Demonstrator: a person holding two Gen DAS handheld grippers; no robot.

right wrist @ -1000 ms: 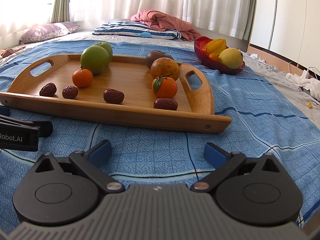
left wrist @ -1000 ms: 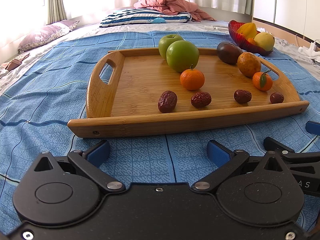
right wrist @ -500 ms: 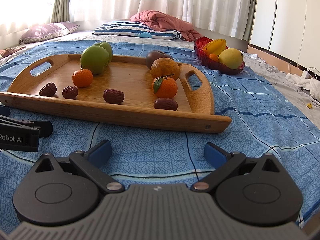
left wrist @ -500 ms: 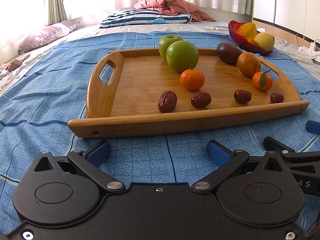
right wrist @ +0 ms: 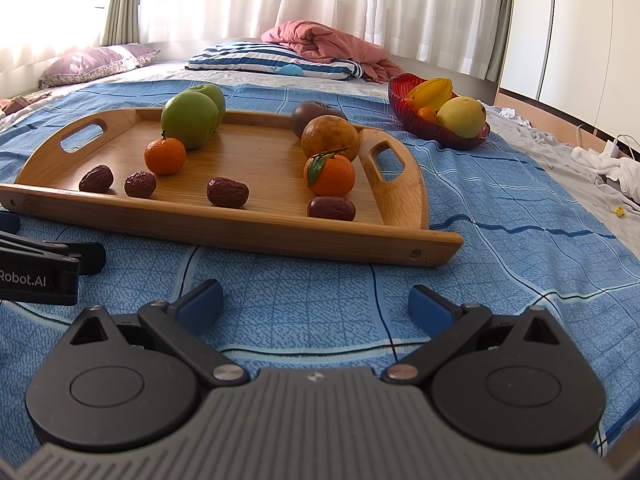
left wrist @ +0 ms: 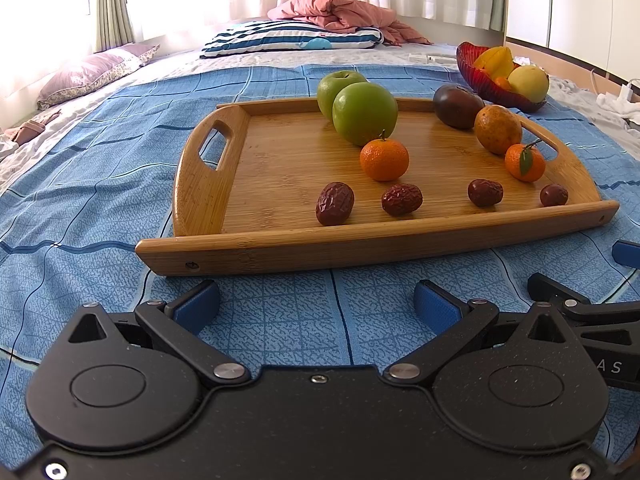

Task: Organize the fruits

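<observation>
A bamboo tray [left wrist: 208,184] [right wrist: 400,184] lies on the blue bedspread. On it sit two green apples [left wrist: 364,112] [right wrist: 190,120], a small mandarin [left wrist: 384,159] [right wrist: 165,156], a leafed mandarin [left wrist: 525,162] [right wrist: 330,174], a rough orange [left wrist: 498,129] [right wrist: 330,138], a dark round fruit [left wrist: 456,106] [right wrist: 308,114] and several red dates [left wrist: 335,203] [right wrist: 227,192]. My left gripper [left wrist: 316,306] stands open on the spread before the tray's near rim. My right gripper [right wrist: 316,304] is open too, beside it, holding nothing.
A red glass bowl [left wrist: 472,70] [right wrist: 404,110] with yellow and orange fruit stands beyond the tray's right end. Pillows [right wrist: 276,62] and a pink quilt [left wrist: 336,10] lie at the bed's head. White cloth and a cable [right wrist: 608,156] lie at far right.
</observation>
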